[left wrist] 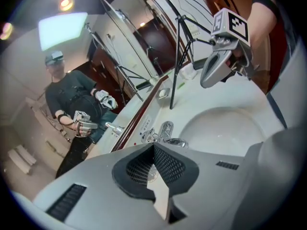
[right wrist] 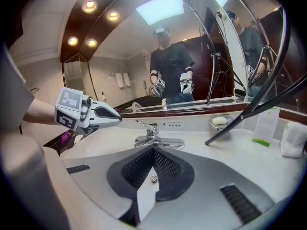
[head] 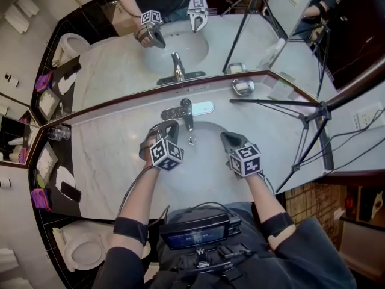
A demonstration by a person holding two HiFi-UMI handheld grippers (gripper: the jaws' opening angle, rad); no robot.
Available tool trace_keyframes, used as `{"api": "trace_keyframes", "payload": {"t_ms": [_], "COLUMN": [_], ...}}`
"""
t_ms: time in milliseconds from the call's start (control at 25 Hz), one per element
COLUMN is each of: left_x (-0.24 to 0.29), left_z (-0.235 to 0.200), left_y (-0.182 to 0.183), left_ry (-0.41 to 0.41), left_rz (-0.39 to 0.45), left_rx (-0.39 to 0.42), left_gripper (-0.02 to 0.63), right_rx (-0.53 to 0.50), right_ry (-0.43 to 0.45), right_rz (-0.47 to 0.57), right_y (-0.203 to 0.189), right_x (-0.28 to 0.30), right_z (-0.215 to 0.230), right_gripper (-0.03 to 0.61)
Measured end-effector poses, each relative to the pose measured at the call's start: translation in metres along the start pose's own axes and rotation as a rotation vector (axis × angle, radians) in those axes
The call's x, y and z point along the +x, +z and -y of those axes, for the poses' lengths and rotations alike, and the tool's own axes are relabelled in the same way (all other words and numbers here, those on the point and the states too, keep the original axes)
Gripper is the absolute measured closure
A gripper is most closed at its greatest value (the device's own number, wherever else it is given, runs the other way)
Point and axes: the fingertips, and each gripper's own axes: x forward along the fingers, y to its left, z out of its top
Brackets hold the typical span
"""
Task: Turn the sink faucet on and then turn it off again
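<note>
The chrome faucet (head: 187, 109) stands on the back rim of the white sink basin (head: 204, 155), its lever pointing toward me. My left gripper (head: 171, 126) hovers over the basin's left side, just short of the faucet, jaws shut with nothing between them. From the left gripper view, the faucet (left wrist: 166, 132) shows right beyond the closed tips (left wrist: 154, 147). My right gripper (head: 226, 139) hangs over the basin's right side, also shut and empty. Its own view has the faucet (right wrist: 150, 136) straight ahead past the tips (right wrist: 153, 148), with the left gripper (right wrist: 101, 114) off to the left.
A wall mirror (head: 180, 41) runs behind the marble counter. A soap dish (head: 243, 87) sits right of the faucet and a glass (head: 58, 133) at the far left. A black tripod (head: 313, 119) stands on the counter's right. A toilet (head: 84, 245) is at the lower left.
</note>
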Motion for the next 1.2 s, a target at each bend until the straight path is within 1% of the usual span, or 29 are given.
{"api": "trace_keyframes", "payload": {"t_ms": [120,280,360,440,520,600,640,720,960,1200], "left_x": [-0.019,-0.044,-0.057,-0.067,-0.073,-0.08,-0.083,-0.089,-0.096,-0.094], "left_z": [0.0,-0.003,-0.006,-0.008,-0.007,-0.001,0.001,0.003,0.0,0.002], "left_y": [-0.001,-0.008,-0.012,-0.025,-0.043,-0.054,-0.056,-0.059,-0.065,-0.065], "left_ry": [0.007,0.01,0.011,0.031,0.063,0.075,0.077,0.086,0.126,0.123], "left_rz": [0.039,0.097,0.125,0.146,0.152,0.152,0.156,0.164,0.167,0.162], "left_rx": [-0.153,-0.431,-0.557,-0.676,-0.762,-0.824,-0.848,-0.869,-0.882,-0.872], "left_gripper": [0.609,0.609,0.609,0.609,0.609,0.609,0.609,0.611,0.611,0.611], "right_rx": [-0.012,-0.025,-0.03,-0.036,-0.041,-0.046,-0.048,-0.05,-0.05,-0.053], "right_ry": [0.003,0.013,0.017,0.023,0.03,0.035,0.037,0.039,0.04,0.037], "right_rz": [0.003,0.009,0.01,0.011,0.011,0.01,0.009,0.009,0.006,0.007], "right_y": [0.003,0.007,0.008,0.009,0.009,0.008,0.008,0.008,0.004,0.004], "right_x": [0.0,-0.001,-0.001,0.0,0.0,0.0,0.0,-0.001,-0.002,-0.002], "right_z": [-0.004,-0.008,-0.01,-0.013,-0.016,-0.019,-0.02,-0.021,-0.021,-0.022], "right_gripper": [0.56,0.56,0.559,0.559,0.56,0.559,0.56,0.56,0.559,0.558]}}
